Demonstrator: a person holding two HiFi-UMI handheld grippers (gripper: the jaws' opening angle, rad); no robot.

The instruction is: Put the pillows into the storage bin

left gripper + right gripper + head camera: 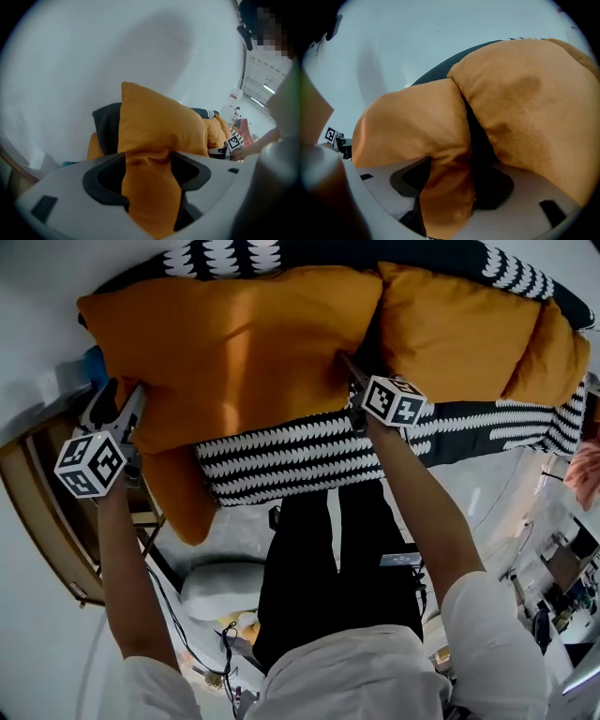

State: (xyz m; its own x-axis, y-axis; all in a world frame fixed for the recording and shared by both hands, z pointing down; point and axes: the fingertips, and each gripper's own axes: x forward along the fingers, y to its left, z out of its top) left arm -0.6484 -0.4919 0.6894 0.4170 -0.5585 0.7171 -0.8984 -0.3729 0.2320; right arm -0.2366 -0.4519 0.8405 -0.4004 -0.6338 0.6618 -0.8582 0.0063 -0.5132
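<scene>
Head view shows 2 puffy orange pillows [234,343] on scalloped black-and-white fabric [281,460]. Left gripper [150,171] and right gripper [447,185] gape around crumpled pillow corners.

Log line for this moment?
left hand-held gripper: open around orange pillow corner | right hand-held gripper: open around other end | second orange pillow: alongside

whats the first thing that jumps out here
A big orange fabric pillow and a second orange pillow beside it lie on a black-and-white patterned bedspread, filling the head view. The left gripper and right gripper each straddle an edge of the big one, jaws wide.
</scene>
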